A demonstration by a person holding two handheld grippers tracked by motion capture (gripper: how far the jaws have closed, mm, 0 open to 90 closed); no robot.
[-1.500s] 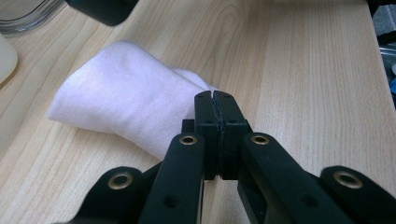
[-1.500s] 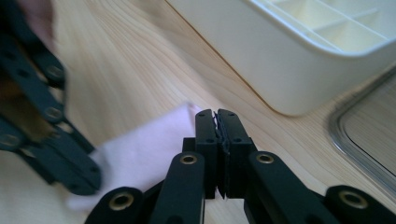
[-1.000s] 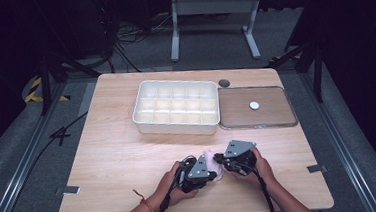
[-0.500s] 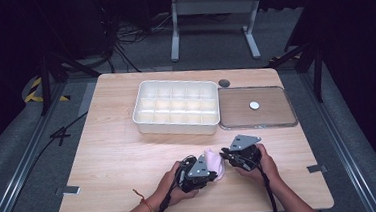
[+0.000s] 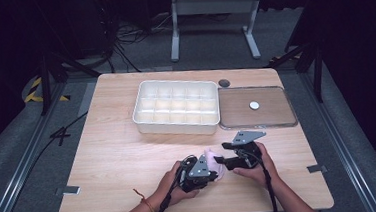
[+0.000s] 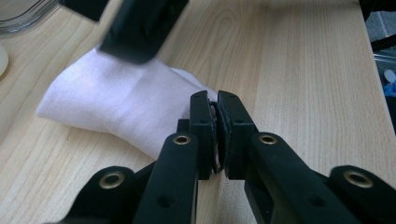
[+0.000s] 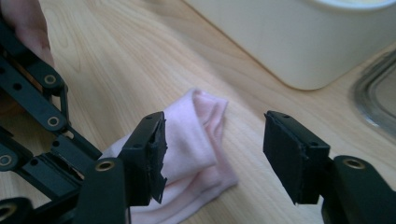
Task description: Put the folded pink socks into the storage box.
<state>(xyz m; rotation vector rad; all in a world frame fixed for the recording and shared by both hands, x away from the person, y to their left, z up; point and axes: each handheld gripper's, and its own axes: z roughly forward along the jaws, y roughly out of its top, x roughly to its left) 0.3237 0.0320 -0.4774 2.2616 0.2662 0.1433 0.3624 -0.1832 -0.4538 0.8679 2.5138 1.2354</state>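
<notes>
The right gripper (image 7: 212, 154) had just opened, letting go of the pink cloth (image 5: 213, 160) at the table's (image 5: 109, 161) six o'clock; the left gripper (image 6: 217, 133) stayed pinched on it, suggesting a fold was finished.

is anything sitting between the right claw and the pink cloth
Nothing visible. The right claw has just been opening; its jaws stand apart just above the pink cloth with bare table around it. The left claw is shut on the cloth's other end.
</notes>
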